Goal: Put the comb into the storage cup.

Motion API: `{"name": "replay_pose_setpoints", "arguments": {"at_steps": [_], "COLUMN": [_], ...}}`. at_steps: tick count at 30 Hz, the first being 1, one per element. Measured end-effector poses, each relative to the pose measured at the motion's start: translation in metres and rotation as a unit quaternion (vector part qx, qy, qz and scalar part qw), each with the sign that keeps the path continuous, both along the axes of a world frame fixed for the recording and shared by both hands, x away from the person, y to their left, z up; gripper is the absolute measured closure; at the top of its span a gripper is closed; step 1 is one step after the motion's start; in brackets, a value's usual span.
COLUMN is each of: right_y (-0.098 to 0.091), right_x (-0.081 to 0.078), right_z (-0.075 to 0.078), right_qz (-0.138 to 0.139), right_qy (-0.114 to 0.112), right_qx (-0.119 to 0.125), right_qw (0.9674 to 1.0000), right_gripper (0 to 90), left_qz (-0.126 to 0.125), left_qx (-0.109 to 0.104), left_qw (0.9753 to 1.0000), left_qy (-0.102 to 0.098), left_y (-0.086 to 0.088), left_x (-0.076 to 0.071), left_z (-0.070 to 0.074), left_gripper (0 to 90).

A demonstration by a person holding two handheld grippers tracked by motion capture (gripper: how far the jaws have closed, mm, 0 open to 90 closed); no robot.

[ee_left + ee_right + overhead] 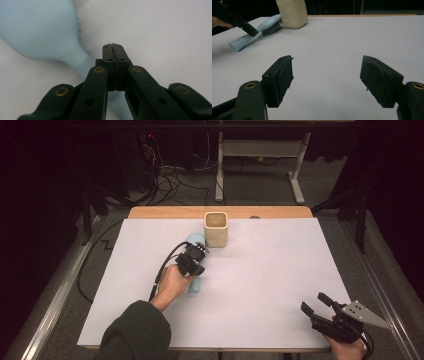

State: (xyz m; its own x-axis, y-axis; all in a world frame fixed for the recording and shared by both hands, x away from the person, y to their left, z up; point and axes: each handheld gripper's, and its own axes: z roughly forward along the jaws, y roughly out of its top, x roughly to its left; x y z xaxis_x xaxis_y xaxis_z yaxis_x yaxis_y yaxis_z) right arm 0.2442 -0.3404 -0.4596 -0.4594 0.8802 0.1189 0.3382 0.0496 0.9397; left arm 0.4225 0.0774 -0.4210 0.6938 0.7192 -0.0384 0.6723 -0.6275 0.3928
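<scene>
Left of centre in the high view, the left gripper (199, 251) sits clenched, empty, pressing beside the neck of the pale blue hairbrush (194, 285), probably nudging it toward the beige cup (216, 229). Lower right, the right gripper (315, 304) waits released, clear.

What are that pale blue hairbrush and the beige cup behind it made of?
The hairbrush looks like moulded plastic with a smooth matt finish: even pale blue colour, rounded seamless handle, dark fine bristles under its head. The cup is less certain: its matt, slightly uneven beige walls and soft rounded corners suggest unglazed ceramic or perhaps silicone. Both sit on a table covered in plain white sheet, likely paper.
</scene>
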Motion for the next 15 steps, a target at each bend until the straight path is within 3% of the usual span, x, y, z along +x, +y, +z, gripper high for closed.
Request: {"name": "replay_pose_setpoints", "arguments": {"at_steps": [15], "right_y": [0.0], "right_x": [0.0], "right_z": [0.0], "right_qz": [0.0], "right_qy": [-0.001], "right_qx": [0.001], "right_qw": [1.0], "right_gripper": [26.9], "left_qz": [0.003], "left_qx": [0.014], "left_qw": [0.9999], "left_qy": [-0.001], "left_y": [0.013], "left_x": [-0.008], "left_z": [0.003], "left_gripper": [89.2]}}
